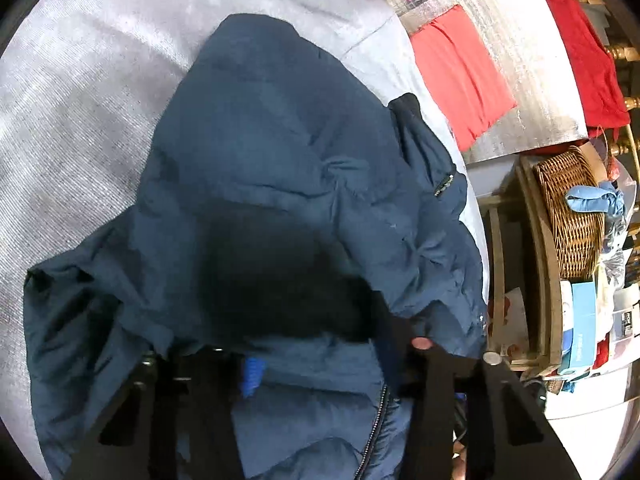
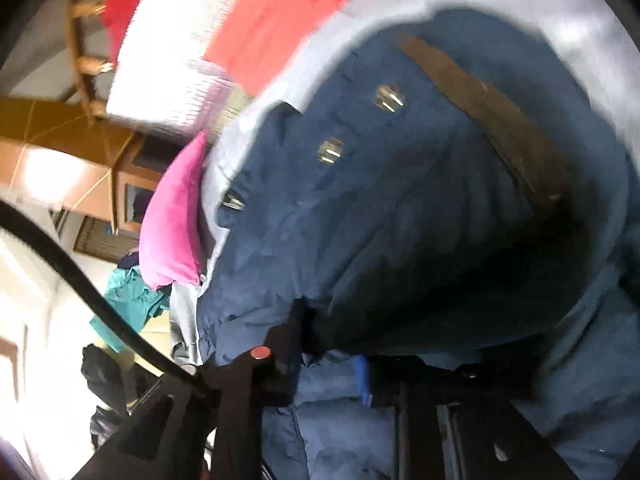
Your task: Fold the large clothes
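Note:
A navy puffer jacket [image 1: 288, 168] lies bunched on a grey sheet [image 1: 80, 112]. In the left wrist view its cloth fills the gap between my left gripper's [image 1: 316, 364] black fingers, which are shut on a fold of the jacket near the zip. In the right wrist view the jacket [image 2: 400, 208] shows metal snaps and a brown band. My right gripper [image 2: 332, 364] is shut on a fold of the jacket at its edge, with cloth draped over the fingers. The view is blurred.
A red cloth [image 1: 460, 76] lies on a silver mat beyond the sheet. A pink pillow [image 2: 176, 216] sits at the sheet's edge. A wicker basket [image 1: 572, 212] and boxes stand on a shelf at the right. A teal cloth [image 2: 128, 300] lies on the floor.

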